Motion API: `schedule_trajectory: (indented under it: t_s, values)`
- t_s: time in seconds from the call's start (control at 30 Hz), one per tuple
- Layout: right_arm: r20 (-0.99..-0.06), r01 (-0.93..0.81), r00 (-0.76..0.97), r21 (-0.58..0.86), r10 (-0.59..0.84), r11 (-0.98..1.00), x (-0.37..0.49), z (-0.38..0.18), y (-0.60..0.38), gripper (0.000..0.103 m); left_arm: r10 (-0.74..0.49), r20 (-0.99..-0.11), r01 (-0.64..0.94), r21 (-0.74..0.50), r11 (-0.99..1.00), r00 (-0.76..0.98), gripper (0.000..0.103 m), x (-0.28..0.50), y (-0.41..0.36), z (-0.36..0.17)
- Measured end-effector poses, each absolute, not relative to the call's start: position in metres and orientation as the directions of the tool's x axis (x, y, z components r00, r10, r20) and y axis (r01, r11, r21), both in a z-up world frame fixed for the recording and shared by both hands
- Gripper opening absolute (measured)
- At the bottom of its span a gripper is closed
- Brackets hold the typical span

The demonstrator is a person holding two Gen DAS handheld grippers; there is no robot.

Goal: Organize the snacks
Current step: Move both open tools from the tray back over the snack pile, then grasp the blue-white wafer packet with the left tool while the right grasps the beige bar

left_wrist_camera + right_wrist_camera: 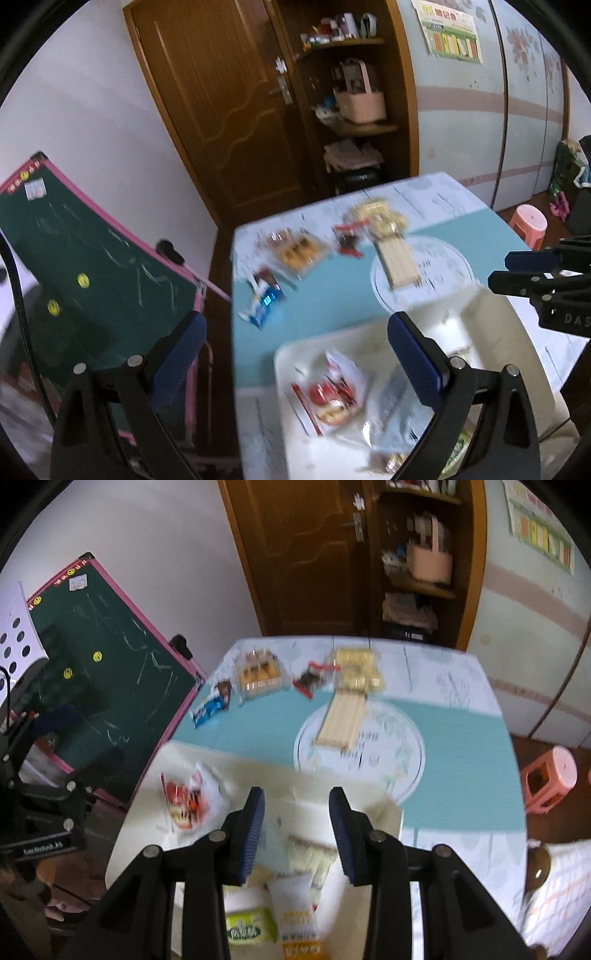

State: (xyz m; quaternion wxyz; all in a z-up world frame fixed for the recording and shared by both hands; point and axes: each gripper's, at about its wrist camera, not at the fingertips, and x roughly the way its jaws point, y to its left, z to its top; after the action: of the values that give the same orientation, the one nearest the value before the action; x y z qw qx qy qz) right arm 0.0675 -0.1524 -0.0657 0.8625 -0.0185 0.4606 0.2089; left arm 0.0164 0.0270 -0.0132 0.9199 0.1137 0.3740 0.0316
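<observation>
Left gripper [295,354] spread wide, empty, above tray [495,314] edge; red snack [328,397] in tray just beneath. Right gripper [297,830] parted, empty, over tray; yellow packet [295,915] below fingers. More snacks [258,672] at table's far side.

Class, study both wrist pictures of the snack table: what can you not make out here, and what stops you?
- Print on the loose snack packets: motion blur, both views.
- Yellow packet in the white tray: cut off by the bottom edge, right wrist view.
- Tray's near contents, left wrist view: behind the left gripper.
- Right gripper: only its tips show at the left view's right edge.
</observation>
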Motion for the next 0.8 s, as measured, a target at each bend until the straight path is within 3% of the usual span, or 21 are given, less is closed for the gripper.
schedule_trajectory:
  t_s: [0.1, 0.2, 0.37, 0.57, 0.8]
  values:
    - [-0.796, -0.378, 0.485, 0.181, 0.361, 0.908, 0.086, -0.050, -0.151, 0.037, 0.145, -0.666, 0.024, 0.237, 0.971, 0.732, 0.099, 0.032, 0.037, 0.002]
    - [-0.790, -0.366, 0.506, 0.166, 0.345, 0.916, 0.108, -0.036, -0.149, 0.048, 0.166, -0.658, 0.012, 0.257, 0.966, 0.735, 0.099, 0.054, 0.050, 0.011]
    - [-0.802, -0.352, 0.510, 0.134, 0.310, 0.926, 0.150, -0.032, -0.143, 0.050, 0.185, -0.705, 0.007, 0.261, 0.965, 0.685, 0.099, 0.104, 0.083, 0.003]
    - [-0.860, -0.318, 0.429, 0.142, 0.275, 0.938, 0.211, -0.068, -0.132, 0.050, 0.183, -0.812, 0.038, 0.244, 0.969, 0.554, 0.099, 0.173, 0.128, -0.049]
    - [-0.934, -0.252, 0.240, 0.205, 0.266, 0.946, 0.266, -0.146, -0.120, 0.050, 0.135, -0.918, 0.110, 0.188, 0.976, 0.372, 0.099, 0.216, 0.153, -0.138]
